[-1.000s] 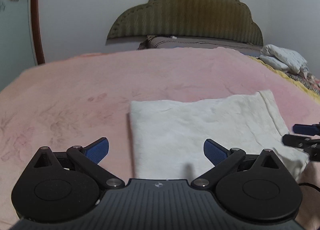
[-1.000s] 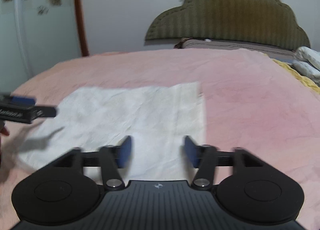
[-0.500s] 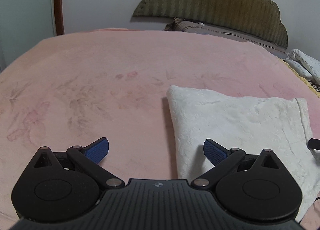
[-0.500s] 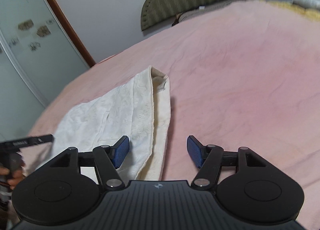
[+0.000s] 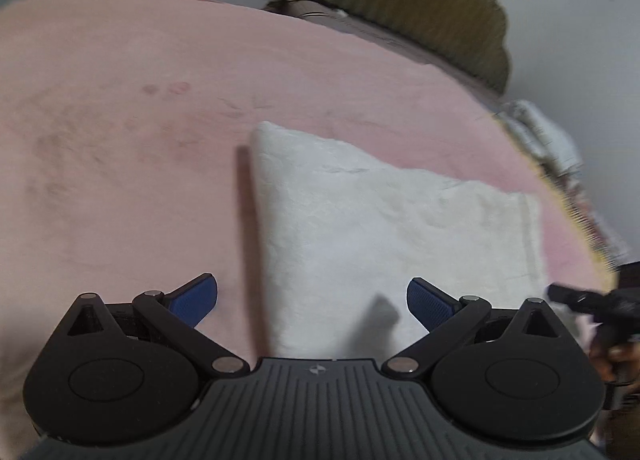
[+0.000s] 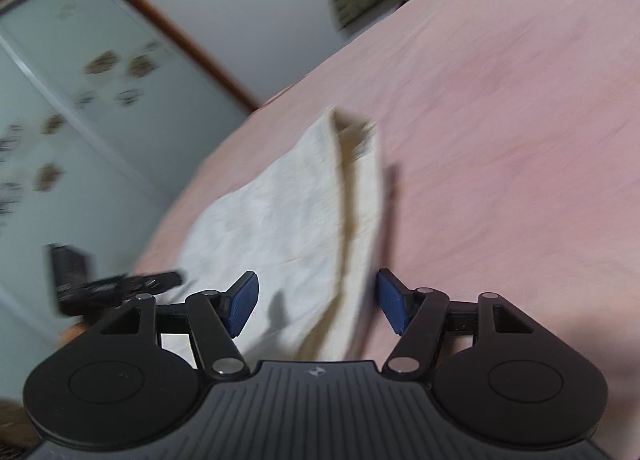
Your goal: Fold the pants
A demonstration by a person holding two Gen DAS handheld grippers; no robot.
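Two tongs I hover wide apart over folded pants [image 5: 384,227] on the bed [image 5: 120,163]: left tongs [image 5: 312,296] level, right tongs [image 6: 316,300] rolled toward 10 o'clock.

both grippers, left gripper [image 5: 312,302] and right gripper [image 6: 317,302], are matte black. ribbed housings, silver pivot screws, blue textured fingertip pads [image 6: 241,303].

Both wrist views low, close over bed [image 5: 120,139], opposite ends, sharing folded pants [image 5: 380,227].
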